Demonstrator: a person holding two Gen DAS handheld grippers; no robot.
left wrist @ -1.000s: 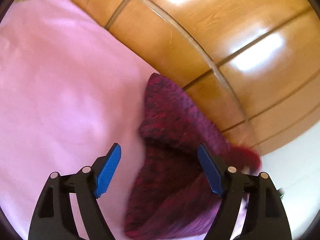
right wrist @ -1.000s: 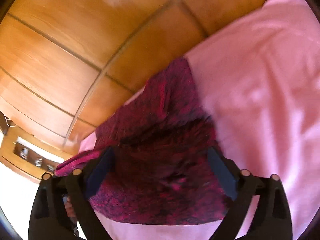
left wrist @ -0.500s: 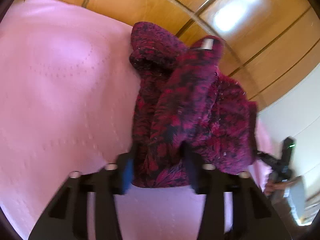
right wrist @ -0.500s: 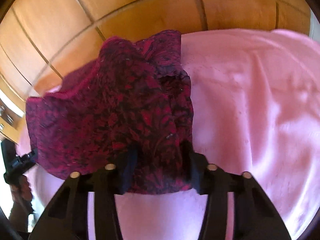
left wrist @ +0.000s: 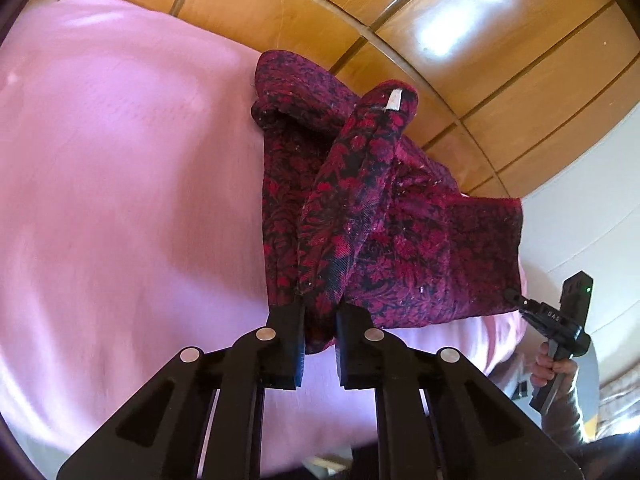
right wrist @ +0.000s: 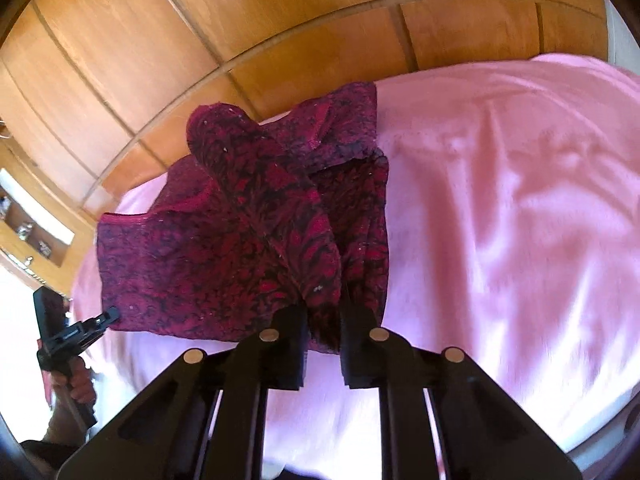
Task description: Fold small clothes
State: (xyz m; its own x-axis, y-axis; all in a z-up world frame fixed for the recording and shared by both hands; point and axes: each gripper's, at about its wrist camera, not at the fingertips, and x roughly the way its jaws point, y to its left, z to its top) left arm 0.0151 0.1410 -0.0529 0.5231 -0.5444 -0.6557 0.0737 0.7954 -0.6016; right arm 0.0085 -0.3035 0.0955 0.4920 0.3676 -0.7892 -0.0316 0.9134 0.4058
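Left claw (left wrist: 319, 322) and right claw (right wrist: 323, 322) clamped on red patterned garment (left wrist: 400, 236), lifted over pink sheet (left wrist: 120, 200); wooden panelling (left wrist: 460, 40) behind.

Right gripper (right wrist: 323, 322) fingers (right wrist: 289, 322) clamped on near edge of dark red patterned garment (right wrist: 240, 236). Garment bunched on pink bed cover (right wrist: 500, 208). Left gripper (right wrist: 110, 316) at garment's near left corner. Wooden panel wall (right wrist: 240, 20) beyond.

My left hand-held gripper (left wrist: 319, 334) is matte black with round silver rivets; my right hand-held gripper (right wrist: 323, 330) matches. At four o'clock, my bare-skinned hand (left wrist: 554, 368) shows.
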